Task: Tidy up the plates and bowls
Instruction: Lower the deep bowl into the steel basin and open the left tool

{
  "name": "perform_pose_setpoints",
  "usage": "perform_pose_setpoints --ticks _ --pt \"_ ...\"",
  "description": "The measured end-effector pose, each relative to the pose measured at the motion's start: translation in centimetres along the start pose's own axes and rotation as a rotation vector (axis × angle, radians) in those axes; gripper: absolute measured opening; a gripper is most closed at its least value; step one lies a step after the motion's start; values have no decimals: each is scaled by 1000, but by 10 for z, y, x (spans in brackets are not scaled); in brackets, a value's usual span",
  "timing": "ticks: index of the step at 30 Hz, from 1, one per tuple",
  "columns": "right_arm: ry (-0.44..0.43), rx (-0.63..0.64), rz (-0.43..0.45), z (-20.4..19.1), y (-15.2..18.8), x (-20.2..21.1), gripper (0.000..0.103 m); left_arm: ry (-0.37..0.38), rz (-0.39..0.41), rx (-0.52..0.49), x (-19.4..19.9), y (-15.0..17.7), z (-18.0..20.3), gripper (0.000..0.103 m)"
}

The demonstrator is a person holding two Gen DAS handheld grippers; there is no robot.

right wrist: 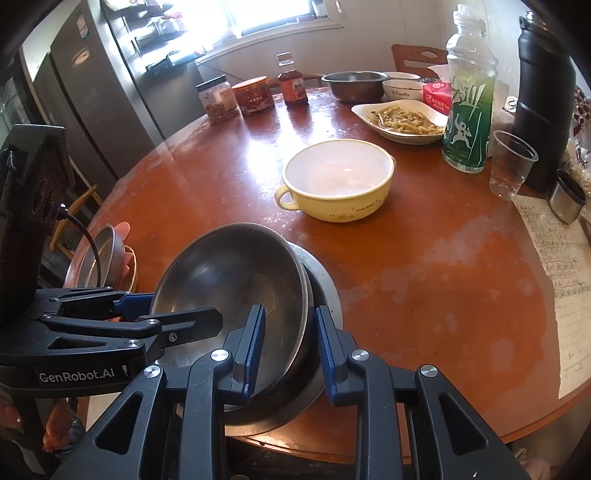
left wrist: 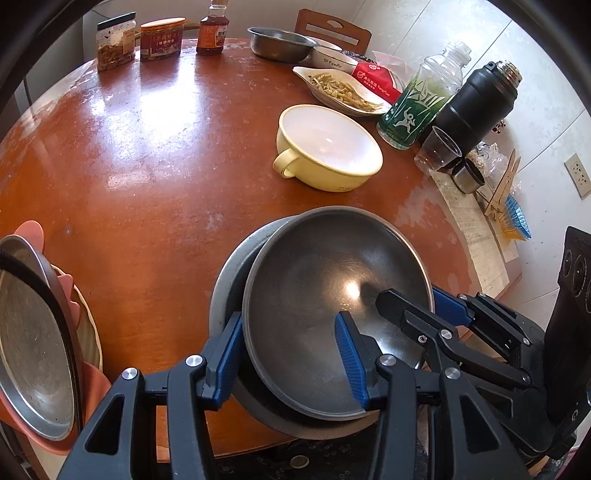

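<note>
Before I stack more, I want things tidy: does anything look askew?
Yes. The top steel bowl sits tilted and off-centre in the bowl beneath, near the table edge. Both grippers, left and right, straddle its rim.

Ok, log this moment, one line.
left gripper: open, astride steel bowl rim; right gripper: open, astride rim; steel bowl: nested in larger bowl

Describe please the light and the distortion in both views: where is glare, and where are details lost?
Left wrist view: strong fisheye bending and dark corners; white glare on the round table and a bright spot inside the top steel bowl. Right wrist view: the window is blown out to white, so nothing shows through it; the yellow bowl stays sharp, and the table edge curves.
</note>
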State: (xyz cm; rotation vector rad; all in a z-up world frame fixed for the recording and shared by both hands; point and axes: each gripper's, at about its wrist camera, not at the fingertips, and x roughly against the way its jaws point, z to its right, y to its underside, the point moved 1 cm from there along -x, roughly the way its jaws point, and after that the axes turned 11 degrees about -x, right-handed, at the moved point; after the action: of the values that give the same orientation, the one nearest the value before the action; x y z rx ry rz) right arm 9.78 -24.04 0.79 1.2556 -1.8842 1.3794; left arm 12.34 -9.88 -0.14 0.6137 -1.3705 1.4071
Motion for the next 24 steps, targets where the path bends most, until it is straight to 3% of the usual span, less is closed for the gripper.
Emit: perform_pose_setpoints --ticks 13,16,24 --pt "14 22 0 -2 -6 -2 30 -1 4 -14 0 0 0 49" --pt "50 48 20 -5 -6 0 34 -15 8 -25 1 -1 1 49" --pt "45 41 21 -2 -7 2 36 -26 15 -39 3 0 3 49"
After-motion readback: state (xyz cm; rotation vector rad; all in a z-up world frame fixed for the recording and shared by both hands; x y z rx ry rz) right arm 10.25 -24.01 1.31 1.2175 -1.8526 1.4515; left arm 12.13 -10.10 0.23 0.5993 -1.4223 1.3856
